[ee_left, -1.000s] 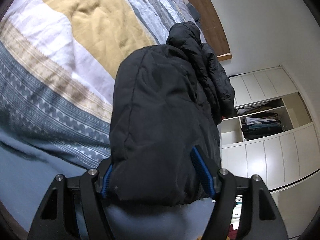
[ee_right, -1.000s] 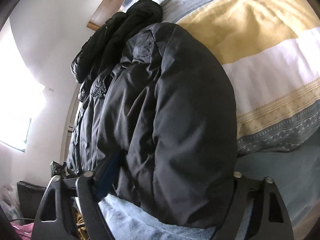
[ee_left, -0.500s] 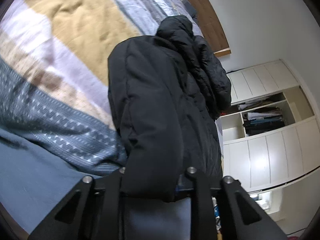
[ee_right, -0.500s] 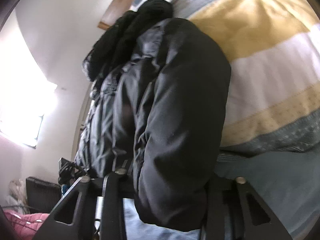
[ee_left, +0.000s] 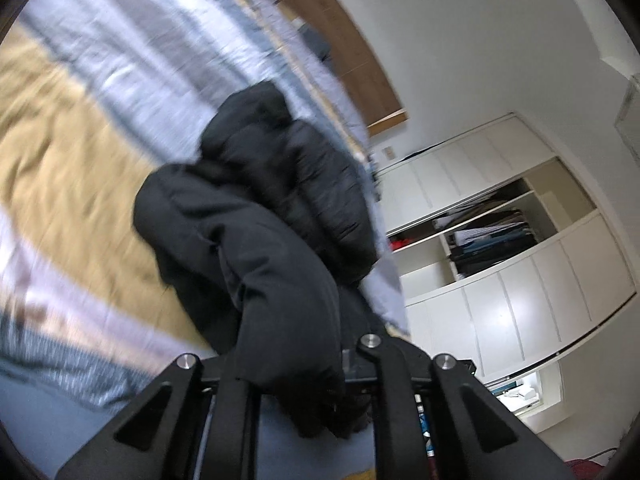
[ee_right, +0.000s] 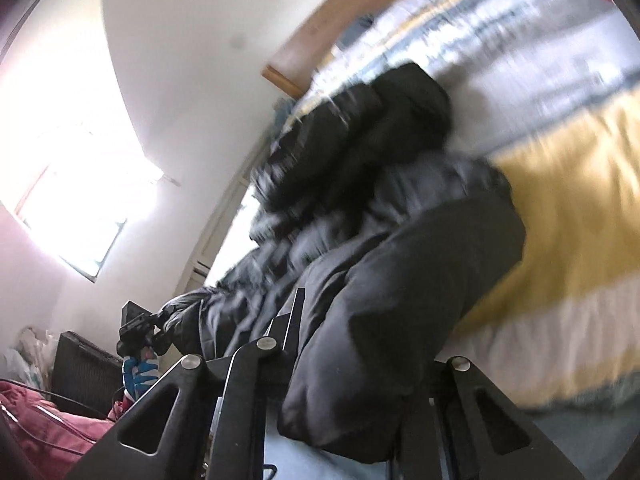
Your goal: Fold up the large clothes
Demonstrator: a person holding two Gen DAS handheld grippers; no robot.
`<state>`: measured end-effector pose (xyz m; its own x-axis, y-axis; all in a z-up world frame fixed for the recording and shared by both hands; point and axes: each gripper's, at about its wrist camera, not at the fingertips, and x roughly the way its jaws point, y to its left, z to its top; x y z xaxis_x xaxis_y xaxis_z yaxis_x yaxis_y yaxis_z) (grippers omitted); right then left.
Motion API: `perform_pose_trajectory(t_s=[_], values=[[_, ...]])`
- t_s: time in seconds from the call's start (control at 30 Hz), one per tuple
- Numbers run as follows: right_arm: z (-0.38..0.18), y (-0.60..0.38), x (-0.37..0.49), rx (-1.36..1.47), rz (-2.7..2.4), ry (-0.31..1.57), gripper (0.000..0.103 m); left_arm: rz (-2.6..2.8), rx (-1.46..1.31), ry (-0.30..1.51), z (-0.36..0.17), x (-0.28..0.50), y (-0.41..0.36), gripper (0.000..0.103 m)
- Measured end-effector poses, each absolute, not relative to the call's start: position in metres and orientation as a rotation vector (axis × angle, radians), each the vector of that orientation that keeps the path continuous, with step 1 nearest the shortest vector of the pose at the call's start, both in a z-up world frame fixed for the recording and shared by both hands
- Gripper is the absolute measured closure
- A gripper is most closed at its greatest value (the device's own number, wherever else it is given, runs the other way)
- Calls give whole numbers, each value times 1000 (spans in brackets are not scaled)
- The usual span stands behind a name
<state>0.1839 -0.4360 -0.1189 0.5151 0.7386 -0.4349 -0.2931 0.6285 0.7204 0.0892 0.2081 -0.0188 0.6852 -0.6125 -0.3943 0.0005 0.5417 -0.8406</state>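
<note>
A: Nearest first. What do the tools have?

B: The left gripper [ee_left: 304, 384] is clamped on the near hem of the black puffer jacket [ee_left: 256, 240]. The right gripper [ee_right: 352, 404] has pinched the same hem further along, jaws just closed on it, the padding bulging out between them.

A: And the jacket itself?

B: It lies lengthwise on the striped duvet [ee_left: 80, 160] along the bed's edge, hood end far away near the wooden headboard [ee_left: 360, 80], near end raised.

A: So which step?

B: I'd say the lengthwise fold is starting. Next, both hands should carry the hem up and over toward the hood, level with each other.

A: Any containers?

B: Only the white wardrobe [ee_left: 520, 300] beyond the bed. Its open shelves hold stacked folded clothes, and what looks like papers.
</note>
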Motion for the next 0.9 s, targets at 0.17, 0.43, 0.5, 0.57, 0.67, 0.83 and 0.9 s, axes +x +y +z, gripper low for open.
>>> perform_pose_trajectory(t_s=[0.17,0.43,0.5,0.57,0.67,0.83,0.9], values=[[-78,-442,213,649,713,687,87,-483,-953,637,30,139,219,91],[-38,-462,296,794,693,534,88,-514,-1067,492,69,236,250,91],[-28,-460,323,796,673,522,88,-498,-1069,486,77,270,255,91],[-21,-456,350,797,650,516,88,-470,-1080,487,79,308,260,91],[-14,-445,397,797,577,525,88,-410,-1099,511,72,370,267,91],[-18,-421,489,769,449,550,88,-273,-1123,578,37,472,278,91],[-28,-412,526,760,400,575,88,-225,-1126,605,15,508,282,91]])
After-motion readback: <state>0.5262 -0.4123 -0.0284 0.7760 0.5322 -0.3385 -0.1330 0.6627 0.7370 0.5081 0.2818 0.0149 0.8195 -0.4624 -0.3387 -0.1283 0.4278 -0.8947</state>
